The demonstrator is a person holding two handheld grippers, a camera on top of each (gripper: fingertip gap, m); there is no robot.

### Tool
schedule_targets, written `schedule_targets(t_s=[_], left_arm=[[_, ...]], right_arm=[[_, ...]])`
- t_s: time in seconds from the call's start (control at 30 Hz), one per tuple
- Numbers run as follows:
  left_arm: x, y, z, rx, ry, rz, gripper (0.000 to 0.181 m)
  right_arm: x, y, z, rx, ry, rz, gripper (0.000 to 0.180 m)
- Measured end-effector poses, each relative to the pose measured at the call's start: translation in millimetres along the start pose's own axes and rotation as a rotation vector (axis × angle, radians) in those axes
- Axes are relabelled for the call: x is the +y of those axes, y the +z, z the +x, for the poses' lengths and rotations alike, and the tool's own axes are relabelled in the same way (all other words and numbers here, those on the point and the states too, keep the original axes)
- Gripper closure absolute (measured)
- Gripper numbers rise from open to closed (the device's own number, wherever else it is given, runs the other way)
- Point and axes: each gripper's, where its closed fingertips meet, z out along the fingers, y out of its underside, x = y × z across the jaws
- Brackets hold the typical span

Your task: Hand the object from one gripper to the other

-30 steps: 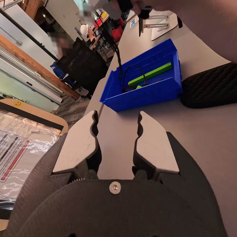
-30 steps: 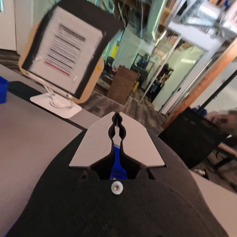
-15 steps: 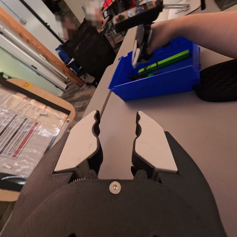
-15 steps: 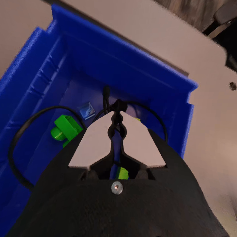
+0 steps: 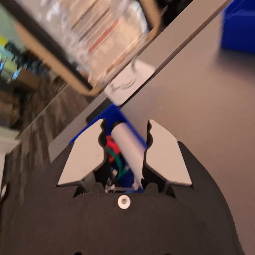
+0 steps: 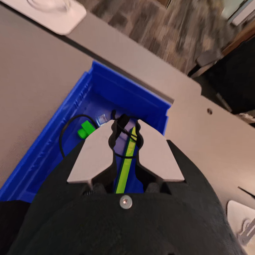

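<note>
The right gripper (image 6: 124,122) hangs over the blue bin (image 6: 58,132), fingers apart around the black cable (image 6: 64,132) that lies inside, gripping nothing. The left gripper (image 5: 125,122), fingers wide and empty, hovers above another bin (image 5: 110,114). No handover appears under way here; pickup and pass remain.

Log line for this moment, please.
right gripper: open, over blue bin, black cable between fingers, ungripped | left gripper: open, over second bin, white tube | handover: not started

Warm dim indoor light, heavy motion blur in both views, wide-angle edge distortion
</note>
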Motion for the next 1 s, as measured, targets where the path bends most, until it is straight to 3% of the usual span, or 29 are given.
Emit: schedule_targets(t_s=[0.13, 0.3, 0.4, 0.57, 0.77, 1.0], left_arm=[[65.8, 11.5, -59.3, -0.189, -0.143, -0.240, 0.126], [110.9, 43.6, -50.5, -0.014, -0.360, -0.375, 0.132], [129.2, 57.8, -44.8, 0.032, -0.394, -0.447, 0.136], [144.2, 79.2, -40.5, 0.063, -0.385, -0.469, 0.144], [135.7, 112.0, -40.0, 0.096, -0.485, -0.321, 0.138], [142.5, 120.5, -42.8, 0.056, -0.481, -0.333, 0.152]], right_arm=[[-29.0, -21.1, -3.7, 0.031, -0.017, 0.143, 0.152], [-30.5, -17.0, -4.8, 0.041, -0.023, 0.141, 0.152], [-23.2, -9.0, -4.7, 0.037, -0.029, 0.098, 0.152], [-15.6, -0.8, -3.9, 0.038, -0.036, 0.057, 0.152], [-12.7, 1.3, -3.3, 0.030, -0.026, 0.052, 0.153], [-11.4, 1.2, -2.5, 0.028, -0.024, 0.047, 0.153]])
